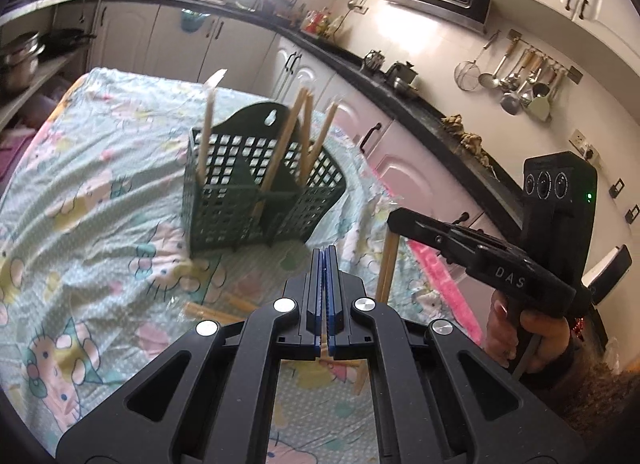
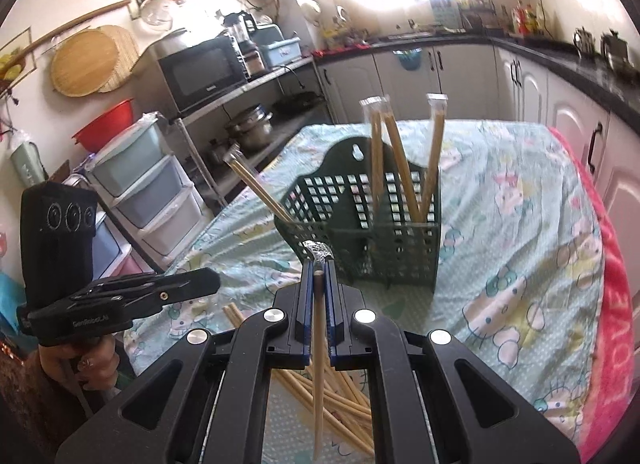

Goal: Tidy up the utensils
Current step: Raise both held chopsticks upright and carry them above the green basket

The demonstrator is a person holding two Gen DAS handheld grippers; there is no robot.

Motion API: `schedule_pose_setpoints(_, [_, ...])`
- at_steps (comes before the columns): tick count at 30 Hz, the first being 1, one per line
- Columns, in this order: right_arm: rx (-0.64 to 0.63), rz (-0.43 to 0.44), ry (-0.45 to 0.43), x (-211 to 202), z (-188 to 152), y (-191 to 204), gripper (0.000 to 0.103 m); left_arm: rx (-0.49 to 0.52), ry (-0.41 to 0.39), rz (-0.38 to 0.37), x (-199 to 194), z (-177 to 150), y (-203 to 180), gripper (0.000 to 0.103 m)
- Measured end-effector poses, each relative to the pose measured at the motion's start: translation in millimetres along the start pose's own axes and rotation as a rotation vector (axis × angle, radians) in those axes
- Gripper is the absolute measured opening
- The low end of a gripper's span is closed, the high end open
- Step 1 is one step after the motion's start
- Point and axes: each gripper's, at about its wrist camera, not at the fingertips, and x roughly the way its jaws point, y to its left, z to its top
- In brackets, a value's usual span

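Wooden chopstick pair (image 2: 319, 344) clamped in right tongs (image 2: 319, 264), left-wrist view half-hides it.

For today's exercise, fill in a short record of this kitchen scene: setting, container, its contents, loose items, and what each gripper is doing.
setting: table under a cartoon-print cloth
container: green basket, upright, divided into compartments
contents: wrapped chopsticks standing tilted inside
loose items: pile of chopsticks on the cloth
right gripper: shut on a wrapped chopstick pair
left gripper: shut, holding nothing visible
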Motion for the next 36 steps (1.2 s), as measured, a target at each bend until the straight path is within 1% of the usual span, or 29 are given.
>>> schedule_pose_setpoints(6, [-0.022, 0.011, -0.041, -14, 9, 7, 0.006, 0.037, -0.029, -0.02, -6, 14, -18, 0.0])
schedule_pose_setpoints(15, [-0.055, 0.012, -0.101, -31, 26, 15, 0.006, 0.106, -0.092, -0.036, -21, 41, -44, 0.0])
schedule_pose_setpoints(30, [-0.118, -0.005, -0.221, -56, 63, 26, 0.006, 0.187, -0.199, -0.039, -44, 88, -75, 0.0])
schedule_pose_setpoints(36, [-0.144, -0.017, -0.264, -64, 77, 31, 0.006, 0.201, -0.23, -0.03, -49, 103, -80, 0.0])
